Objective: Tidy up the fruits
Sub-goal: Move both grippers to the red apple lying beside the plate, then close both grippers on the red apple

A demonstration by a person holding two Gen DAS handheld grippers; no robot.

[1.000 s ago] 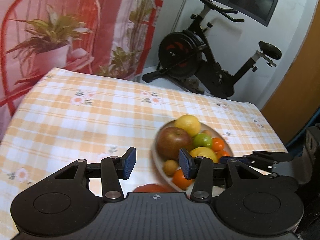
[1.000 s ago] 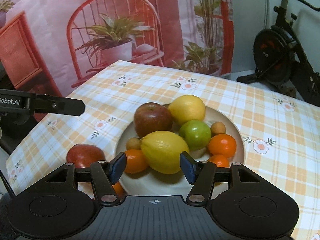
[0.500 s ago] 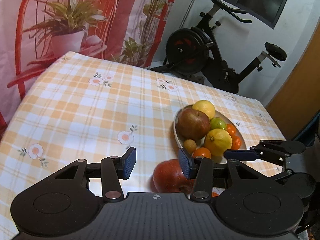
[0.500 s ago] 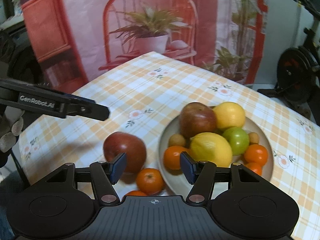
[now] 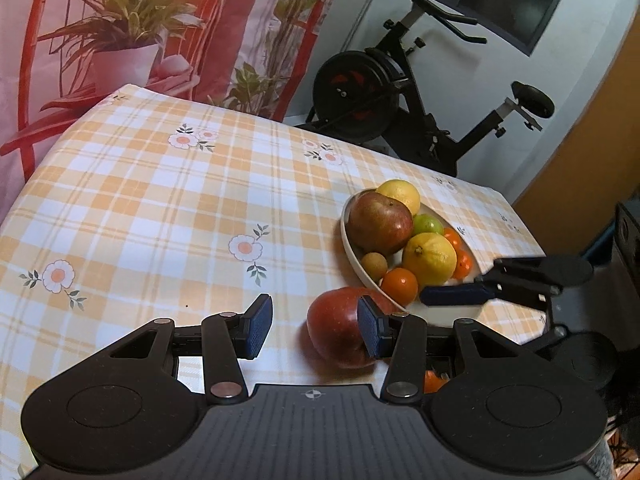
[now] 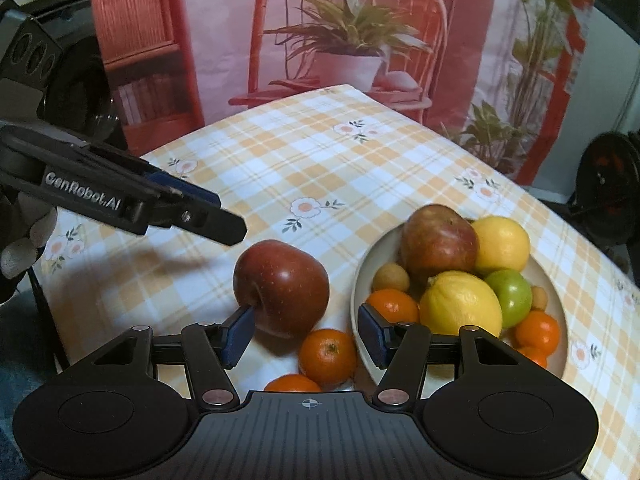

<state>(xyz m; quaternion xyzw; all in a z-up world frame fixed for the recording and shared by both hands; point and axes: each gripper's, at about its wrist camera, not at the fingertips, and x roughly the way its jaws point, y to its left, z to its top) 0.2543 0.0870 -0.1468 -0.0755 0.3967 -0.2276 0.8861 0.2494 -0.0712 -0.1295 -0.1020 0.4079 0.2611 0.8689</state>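
Observation:
A white plate (image 6: 362, 276) (image 5: 349, 240) holds a red-green apple (image 6: 438, 240), two lemons (image 6: 460, 304), a green lime (image 6: 510, 292), several tangerines and small brown fruits. A loose red apple (image 6: 282, 286) (image 5: 338, 330) lies on the tablecloth left of the plate. Two loose tangerines (image 6: 328, 354) lie in front of it. My right gripper (image 6: 304, 334) is open and empty, above the loose tangerines. My left gripper (image 5: 316, 328) is open and empty, its right pad beside the loose apple. Each gripper shows in the other's view (image 6: 132, 200) (image 5: 492, 286).
The table wears an orange checked cloth with flowers (image 5: 160, 200). A printed backdrop of a chair and plant (image 6: 348, 40) hangs behind. An exercise bike (image 5: 400, 88) stands past the table's far edge. A wooden door (image 5: 592, 120) is at the right.
Both grippers have drawn back and away from the plate. The loose red apple and the loose tangerines have come into fuller view. Both stay open.

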